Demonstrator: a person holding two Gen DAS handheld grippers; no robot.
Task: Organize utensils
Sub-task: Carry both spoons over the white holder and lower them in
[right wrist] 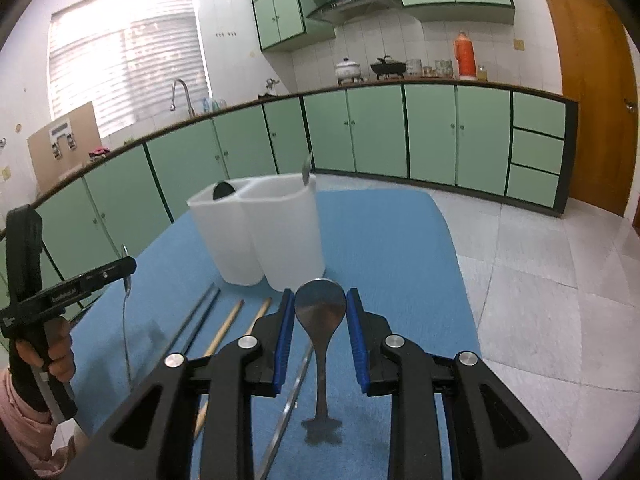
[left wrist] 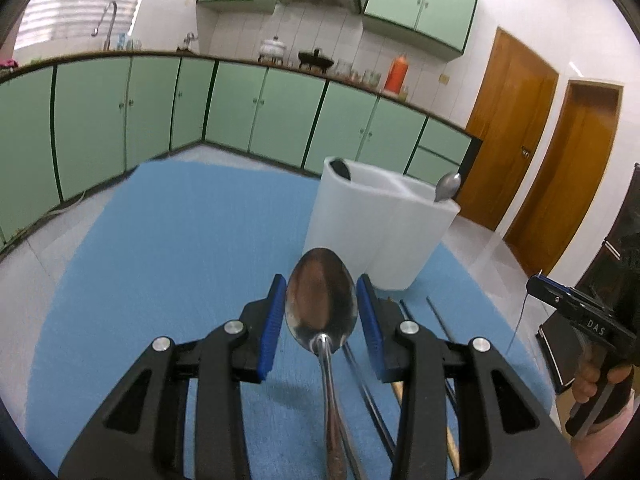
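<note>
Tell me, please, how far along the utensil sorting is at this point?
Partly done. The white divided holder already has a metal spoon in one compartment and a dark utensil in another. In hand: the left gripper holds a large metal spoon, the right gripper a smaller dark spoon. Chopsticks remain on the blue mat.

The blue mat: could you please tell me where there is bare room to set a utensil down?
Left of the white holder, the blue mat is bare to its edge. Right of the holder it is bare too. Crowded: the strip before the holder, where the chopsticks lie.
</note>
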